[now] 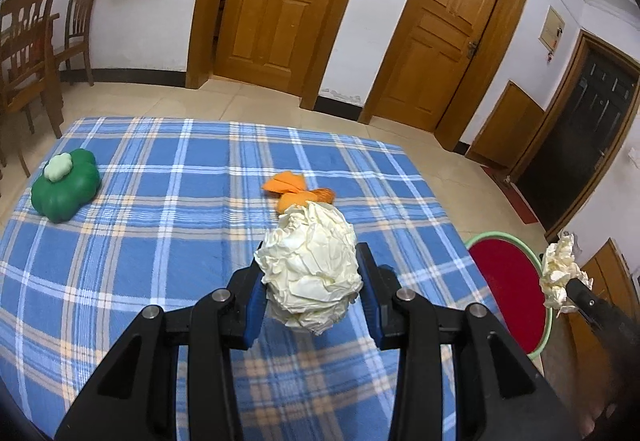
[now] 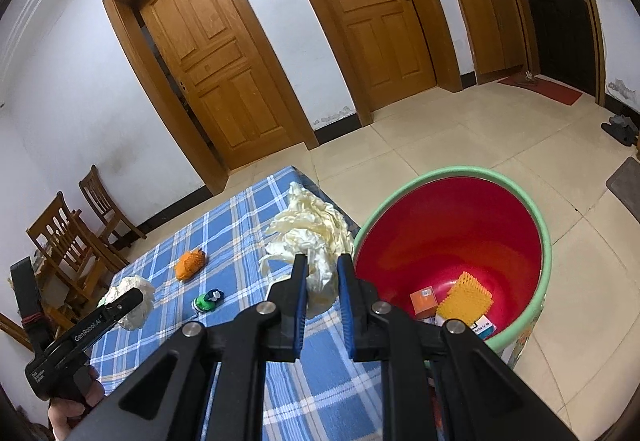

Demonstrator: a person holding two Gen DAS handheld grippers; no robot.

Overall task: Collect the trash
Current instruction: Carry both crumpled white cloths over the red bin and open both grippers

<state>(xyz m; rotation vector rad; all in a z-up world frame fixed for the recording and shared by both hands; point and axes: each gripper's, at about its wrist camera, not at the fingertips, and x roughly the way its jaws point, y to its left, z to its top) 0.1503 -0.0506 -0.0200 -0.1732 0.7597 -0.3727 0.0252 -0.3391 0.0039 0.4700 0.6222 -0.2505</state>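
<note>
The desk under its blue plaid cloth fills most of the room's near side, with two wooden chairs off its far left corner and two wooden doors in the white wall behind.

Just off the desk's right edge stands the trash bin, red inside with a pale green rim. At its bottom lie an orange box, a yellow ribbed piece and some small cartons.

The left tongs are clamped on a big ball of crumpled cream paper, both blue-lined pads pressed into its sides, held over the desk's near middle. The right tongs pinch a second, looser wad of crumpled paper between nearly closed pads, held above the desk's right edge, just beside the bin's rim but not over its opening.

A green flower-shaped container with a pale lid sits near the desk's left edge. Orange peel pieces lie near the middle of the desk, toward its far edge, just beyond the left-hand paper ball. From the right wrist view a small green bottle-like scrap lies on the cloth between the peel and the near edge.
</note>
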